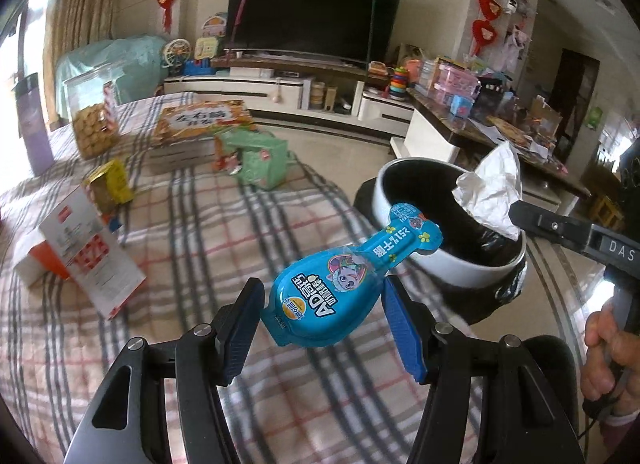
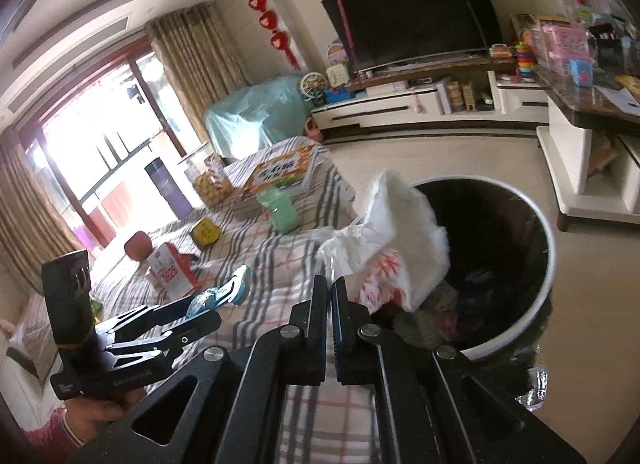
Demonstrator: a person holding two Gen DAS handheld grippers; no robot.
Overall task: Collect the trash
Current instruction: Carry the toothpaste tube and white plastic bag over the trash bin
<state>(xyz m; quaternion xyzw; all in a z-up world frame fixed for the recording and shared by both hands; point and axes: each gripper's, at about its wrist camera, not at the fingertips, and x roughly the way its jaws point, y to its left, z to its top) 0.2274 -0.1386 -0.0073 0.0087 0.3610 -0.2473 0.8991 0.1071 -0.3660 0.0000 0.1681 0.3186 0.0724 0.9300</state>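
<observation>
My left gripper (image 1: pixel 322 314) is shut on a blue snack wrapper (image 1: pixel 340 280) and holds it above the plaid-covered table, its narrow end reaching the rim of the white trash bin (image 1: pixel 448 268). In the right wrist view the left gripper (image 2: pixel 200 310) shows at lower left with the blue wrapper (image 2: pixel 228 292). My right gripper (image 2: pixel 331 292) is shut on a crumpled white plastic bag (image 2: pixel 392 232) with red print, held over the near rim of the bin (image 2: pixel 540 292). The bin has a black liner and some trash inside. The bag (image 1: pixel 492 188) also shows above the bin in the left wrist view.
On the plaid table (image 1: pixel 200 224) lie a red-and-white leaflet (image 1: pixel 92 260), a yellow packet (image 1: pixel 108 184), a green bag (image 1: pixel 256 160), a flat orange box (image 1: pixel 204 124) and a jar of cookies (image 1: pixel 94 116). A TV stand and a cluttered side table stand beyond.
</observation>
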